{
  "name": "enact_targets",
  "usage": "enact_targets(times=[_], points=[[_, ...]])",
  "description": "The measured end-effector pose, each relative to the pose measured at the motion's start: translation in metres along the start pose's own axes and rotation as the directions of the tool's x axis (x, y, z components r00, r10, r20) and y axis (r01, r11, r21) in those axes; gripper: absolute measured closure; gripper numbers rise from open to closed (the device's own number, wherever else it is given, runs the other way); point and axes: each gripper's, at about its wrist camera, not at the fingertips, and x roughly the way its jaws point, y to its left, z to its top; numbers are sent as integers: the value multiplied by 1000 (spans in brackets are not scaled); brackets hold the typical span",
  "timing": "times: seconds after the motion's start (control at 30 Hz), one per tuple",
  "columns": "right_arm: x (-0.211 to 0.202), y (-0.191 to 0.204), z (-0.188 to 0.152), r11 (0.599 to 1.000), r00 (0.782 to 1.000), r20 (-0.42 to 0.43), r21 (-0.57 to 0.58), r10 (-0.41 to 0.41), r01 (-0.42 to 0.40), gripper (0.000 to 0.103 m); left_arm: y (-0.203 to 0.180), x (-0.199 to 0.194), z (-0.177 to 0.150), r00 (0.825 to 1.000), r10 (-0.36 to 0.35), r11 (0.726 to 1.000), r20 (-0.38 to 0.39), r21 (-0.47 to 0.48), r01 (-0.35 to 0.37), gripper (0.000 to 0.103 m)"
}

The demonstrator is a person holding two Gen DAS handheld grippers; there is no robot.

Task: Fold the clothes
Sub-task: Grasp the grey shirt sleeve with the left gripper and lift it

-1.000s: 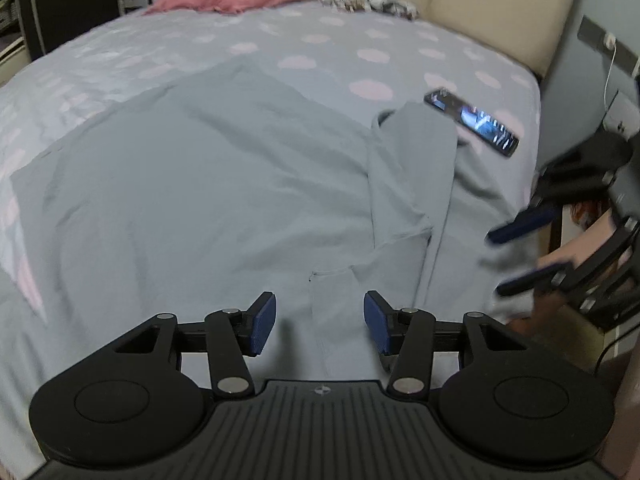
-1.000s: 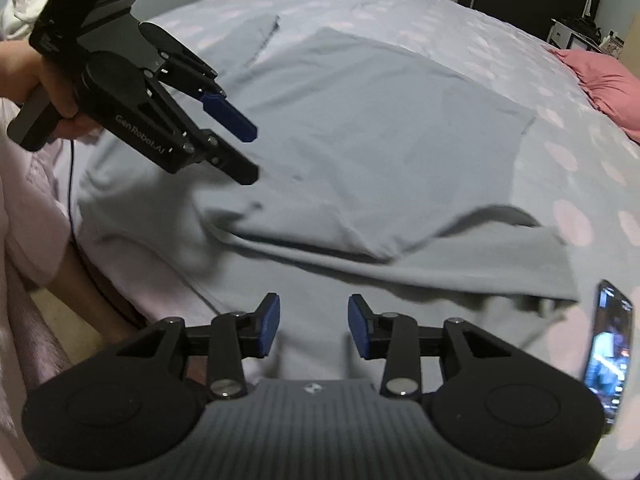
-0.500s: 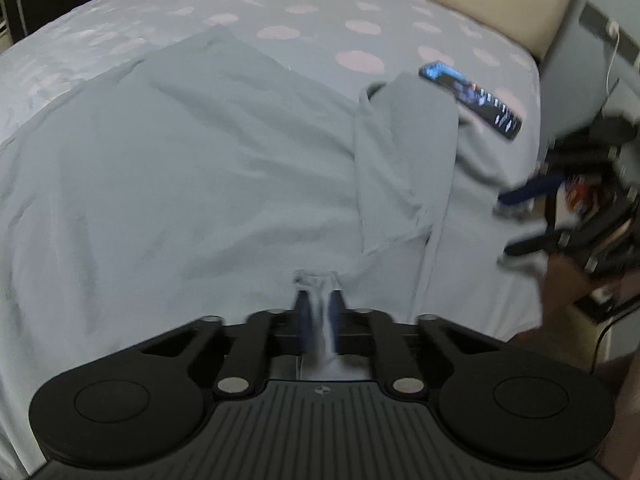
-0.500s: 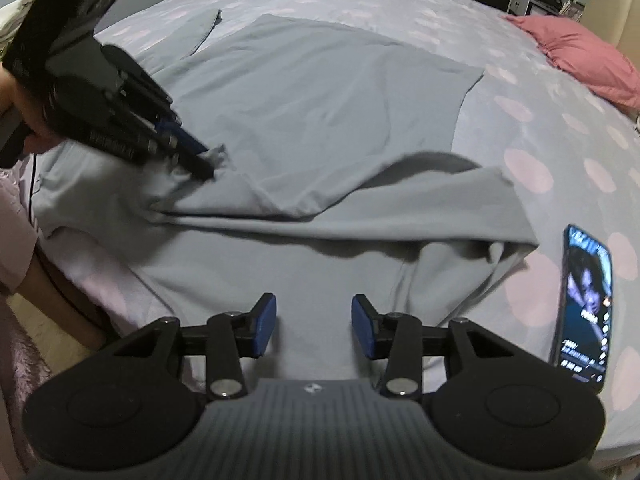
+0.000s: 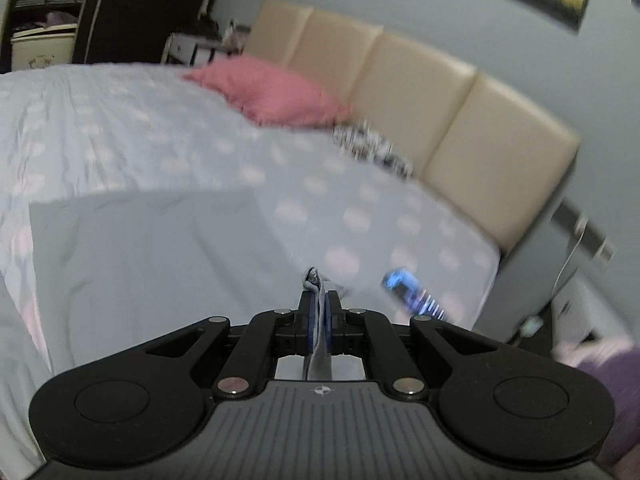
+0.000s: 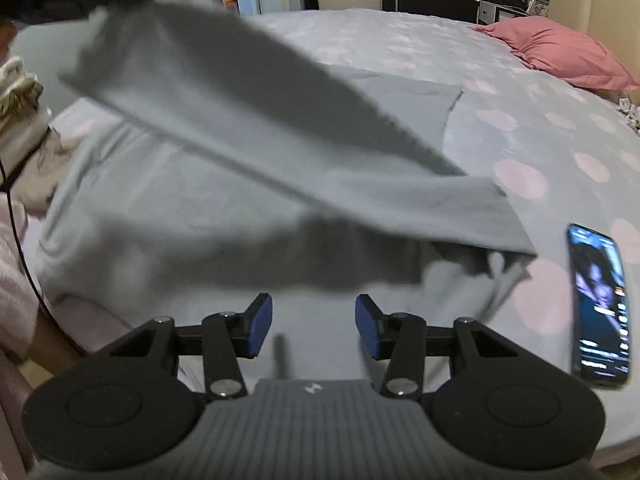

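Dim indoor light, heavy motion blur (edges bowed by fisheye).

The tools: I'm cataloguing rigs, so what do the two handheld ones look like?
Both match. The left tool and right tool each have black linkage arms with silver pivot bolts, blue pads on the fingertips, two round black discs and a ribbed dark grey housing bearing a small round logo.
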Motion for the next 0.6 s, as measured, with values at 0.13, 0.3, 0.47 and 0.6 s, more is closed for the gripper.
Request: enact_targets(times=[0.13, 0.3, 0.47, 0.6], points=[[12, -5, 2, 999, 1000, 15, 33, -9, 9, 53, -5, -24, 26, 997, -27, 999, 75, -21, 28, 100], [26, -21, 0, 987, 991, -25, 85, -133, 135, 53, -6, -58, 50, 986, -20, 999, 165, -29, 26, 101], [19, -37, -5, 964, 977, -56, 164, -204, 210, 65, 12, -92, 55, 974, 95, 994, 207, -78, -80, 102], [13, -30, -6, 963, 972, -65, 136, -226, 233, 65, 37, -107, 39, 967, 214, 968, 135, -165, -191, 102]])
